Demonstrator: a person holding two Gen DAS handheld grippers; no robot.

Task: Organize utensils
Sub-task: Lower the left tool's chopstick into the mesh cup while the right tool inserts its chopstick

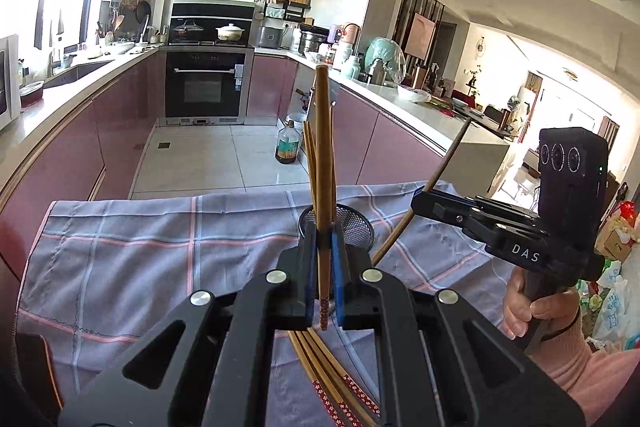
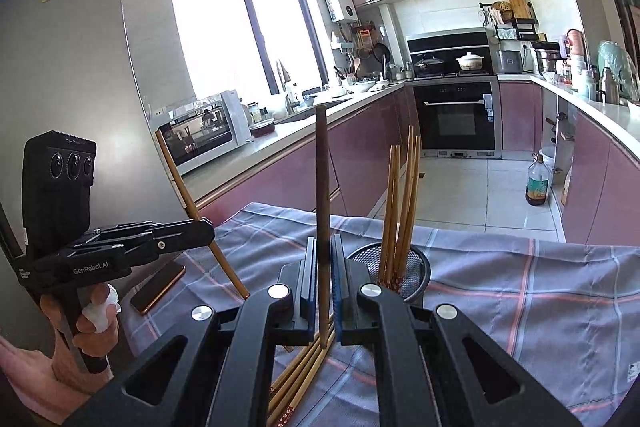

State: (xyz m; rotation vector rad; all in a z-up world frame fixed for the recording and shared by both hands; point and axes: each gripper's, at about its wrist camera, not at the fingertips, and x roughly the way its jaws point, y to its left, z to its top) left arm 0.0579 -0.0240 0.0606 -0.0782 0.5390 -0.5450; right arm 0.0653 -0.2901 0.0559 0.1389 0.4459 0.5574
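Observation:
A black mesh cup (image 1: 352,227) stands on a checked cloth and holds several light wooden chopsticks (image 2: 400,203); it also shows in the right wrist view (image 2: 416,267). My left gripper (image 1: 322,279) is shut on a light wooden chopstick (image 1: 324,163), held upright just before the cup. My right gripper (image 2: 322,283) is shut on a dark brown chopstick (image 2: 322,187), upright, left of the cup. Several more chopsticks (image 1: 332,379) lie on the cloth below both grippers, also seen in the right wrist view (image 2: 304,375).
The grey checked cloth (image 1: 140,259) covers the table. A dark phone (image 2: 158,287) lies on the cloth's left side. Beyond the table are pink kitchen cabinets, an oven and an oil bottle (image 1: 288,147) on the floor.

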